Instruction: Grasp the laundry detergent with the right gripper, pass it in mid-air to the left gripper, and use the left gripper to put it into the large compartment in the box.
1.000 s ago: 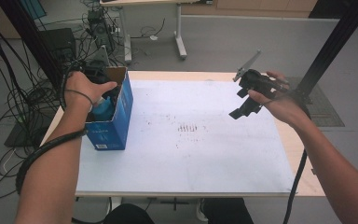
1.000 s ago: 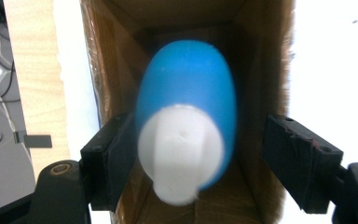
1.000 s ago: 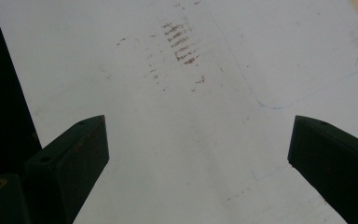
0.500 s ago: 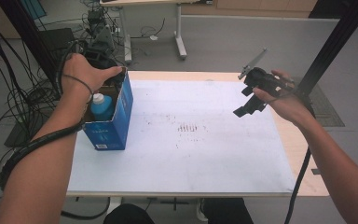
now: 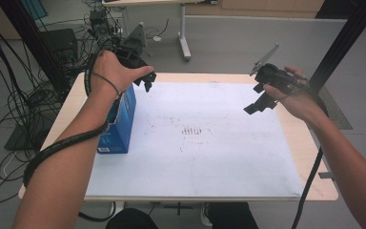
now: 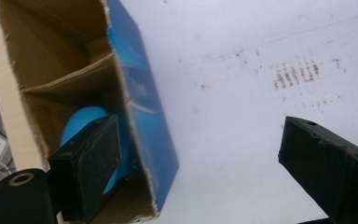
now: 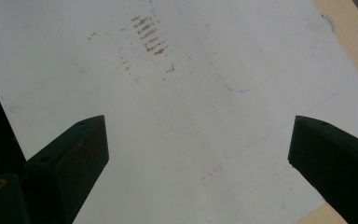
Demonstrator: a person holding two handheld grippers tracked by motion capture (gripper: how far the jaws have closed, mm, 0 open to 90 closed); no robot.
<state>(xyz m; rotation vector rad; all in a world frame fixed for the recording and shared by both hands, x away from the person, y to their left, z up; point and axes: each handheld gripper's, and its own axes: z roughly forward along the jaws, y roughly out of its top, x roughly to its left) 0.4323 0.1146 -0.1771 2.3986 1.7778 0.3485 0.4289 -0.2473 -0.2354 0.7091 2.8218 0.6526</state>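
I am holding my left gripper wide open and empty over the blue box at the frame's left; the round blue thing inside looks light and smooth, so I am judging its upper curve the place to grip; my right gripper is hanging wide open, empty.

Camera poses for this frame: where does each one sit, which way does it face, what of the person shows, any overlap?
High view: above the person's side, facing forward and down on the white-covered table; both forearms, left tongs and right tongs show.
Left gripper view: rides the left tongs, jaws spread, looking down at the open blue cardboard box with a round blue object inside.
Right gripper view: rides the right tongs, jaws spread, looking down at the table.
Shared: all three show the brown smudge marks on the sheet.
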